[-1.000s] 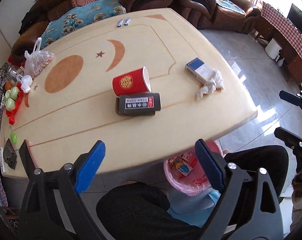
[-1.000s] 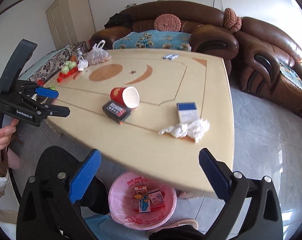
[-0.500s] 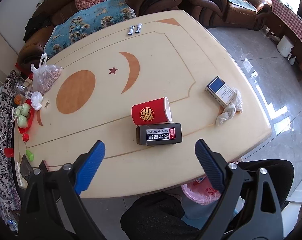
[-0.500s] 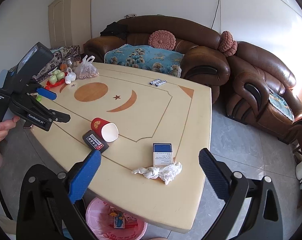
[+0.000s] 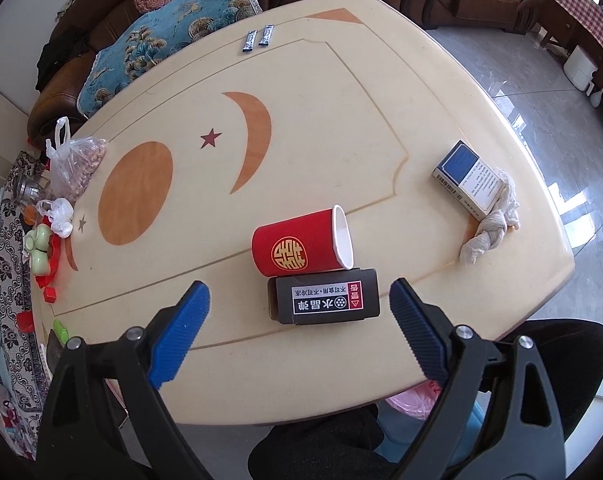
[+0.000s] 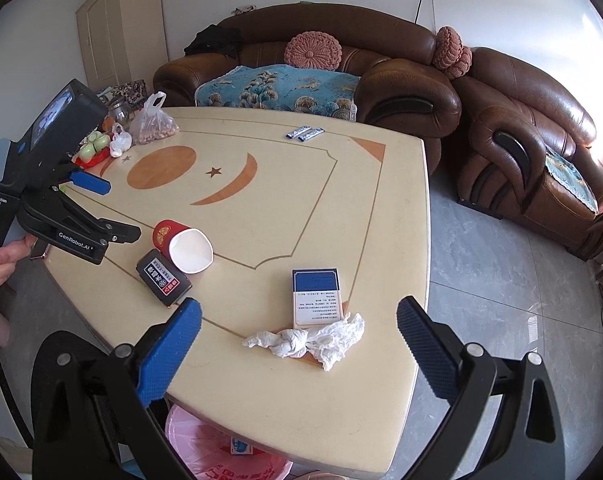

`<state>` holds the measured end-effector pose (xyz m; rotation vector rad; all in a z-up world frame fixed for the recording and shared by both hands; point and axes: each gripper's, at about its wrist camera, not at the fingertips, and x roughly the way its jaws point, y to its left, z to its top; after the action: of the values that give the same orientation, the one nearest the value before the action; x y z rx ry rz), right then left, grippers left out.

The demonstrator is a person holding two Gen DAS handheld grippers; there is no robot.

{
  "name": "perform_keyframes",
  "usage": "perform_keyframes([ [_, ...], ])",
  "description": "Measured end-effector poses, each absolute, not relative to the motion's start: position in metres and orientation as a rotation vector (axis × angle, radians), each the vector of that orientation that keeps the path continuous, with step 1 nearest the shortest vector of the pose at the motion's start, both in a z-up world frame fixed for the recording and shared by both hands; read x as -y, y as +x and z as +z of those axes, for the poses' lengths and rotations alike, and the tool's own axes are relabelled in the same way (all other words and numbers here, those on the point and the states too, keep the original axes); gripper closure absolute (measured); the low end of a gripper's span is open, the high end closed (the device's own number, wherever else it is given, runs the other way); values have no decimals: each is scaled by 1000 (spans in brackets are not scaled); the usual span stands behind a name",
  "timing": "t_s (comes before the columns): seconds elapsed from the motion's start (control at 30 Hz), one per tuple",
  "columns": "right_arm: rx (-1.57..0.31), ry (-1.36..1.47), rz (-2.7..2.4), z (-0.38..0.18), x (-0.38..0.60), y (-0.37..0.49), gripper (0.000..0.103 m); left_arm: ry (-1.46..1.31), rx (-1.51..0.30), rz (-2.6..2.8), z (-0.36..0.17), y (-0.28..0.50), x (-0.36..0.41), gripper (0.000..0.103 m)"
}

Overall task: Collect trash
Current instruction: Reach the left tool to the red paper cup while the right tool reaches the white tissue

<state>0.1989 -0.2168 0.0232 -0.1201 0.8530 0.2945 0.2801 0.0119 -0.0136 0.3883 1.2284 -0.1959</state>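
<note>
A red paper cup (image 5: pixel 303 246) lies on its side on the cream table (image 5: pixel 301 92), touching a black box (image 5: pixel 323 301) just in front of it. A blue-and-white box (image 5: pixel 467 178) lies at the right with a crumpled white tissue (image 5: pixel 489 230) against it. My left gripper (image 5: pixel 299 312) is open and empty, above the table with the black box between its fingers' line. My right gripper (image 6: pixel 299 338) is open and empty above the tissue (image 6: pixel 305 340) and blue-and-white box (image 6: pixel 316 296). The cup (image 6: pixel 183 246), black box (image 6: pixel 163 278) and left gripper (image 6: pixel 101 210) show at left there.
A pink-lined trash bin (image 6: pixel 225 450) stands under the table's near edge. Two small sachets (image 5: pixel 257 39) lie at the far edge. A bag of nuts (image 5: pixel 75 162), a jar and green and red items (image 5: pixel 39 248) crowd the left end. Brown sofas (image 6: pixel 521 140) stand behind.
Both grippers have risen and moved forward over the table, so the cup, boxes and tissue sit closer. Both stay open. The bin has slid mostly out of view.
</note>
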Motion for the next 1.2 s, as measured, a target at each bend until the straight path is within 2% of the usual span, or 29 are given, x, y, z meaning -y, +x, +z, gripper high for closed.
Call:
perform_keyframes([
  [1.07,-1079,-2,278,-138,213,242,7,450,-1332,-145,-100,334,1,14],
  [1.2,-1084,31,280,-148,214,246,7,443,-1352,-144,-110,339,-2,30],
])
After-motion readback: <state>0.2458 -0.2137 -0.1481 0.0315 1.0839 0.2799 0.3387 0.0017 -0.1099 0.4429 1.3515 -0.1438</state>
